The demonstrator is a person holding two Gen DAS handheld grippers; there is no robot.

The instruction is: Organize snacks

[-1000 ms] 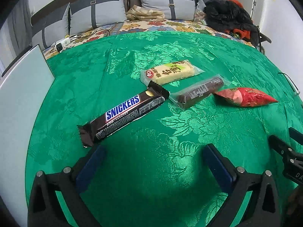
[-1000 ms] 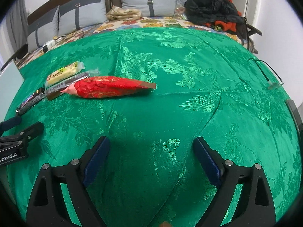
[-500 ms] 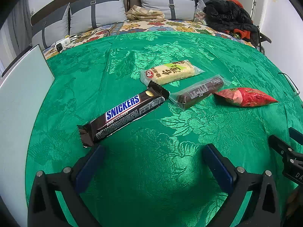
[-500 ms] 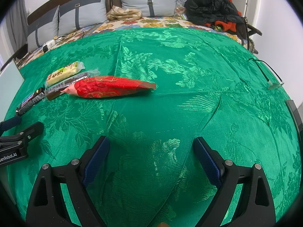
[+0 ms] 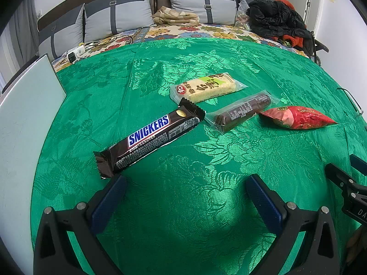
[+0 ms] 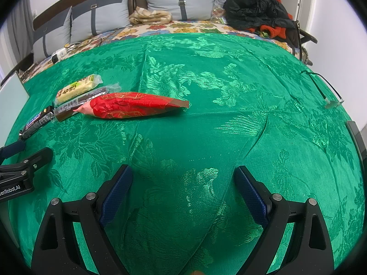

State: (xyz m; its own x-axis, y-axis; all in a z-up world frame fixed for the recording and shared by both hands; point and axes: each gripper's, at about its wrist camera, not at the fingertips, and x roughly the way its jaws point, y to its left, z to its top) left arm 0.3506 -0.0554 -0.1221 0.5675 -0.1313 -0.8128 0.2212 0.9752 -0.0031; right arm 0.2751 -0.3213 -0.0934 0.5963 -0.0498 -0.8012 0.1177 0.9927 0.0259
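No change since the earlier frames: left gripper (image 5: 183, 183) and right gripper (image 6: 183, 174) remain wide, empty. Four snacks lie on the bed's green cloth (image 5: 206, 160), chocolate bar (image 5: 149, 137) nearest; sorting not begun.

White board (image 5: 25, 123) cut by left edge; small print on Snickers bar (image 5: 149, 139) unreadable.

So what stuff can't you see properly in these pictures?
- Snickers bar: in the right wrist view it sits at the far left, logo too squashed to read.
- Dark bar in clear wrap: right wrist view, partly hidden behind the red snack bag.
- Right gripper: left wrist view, cut off by the right edge.
- Small print on the yellow rice cracker pack: too small.
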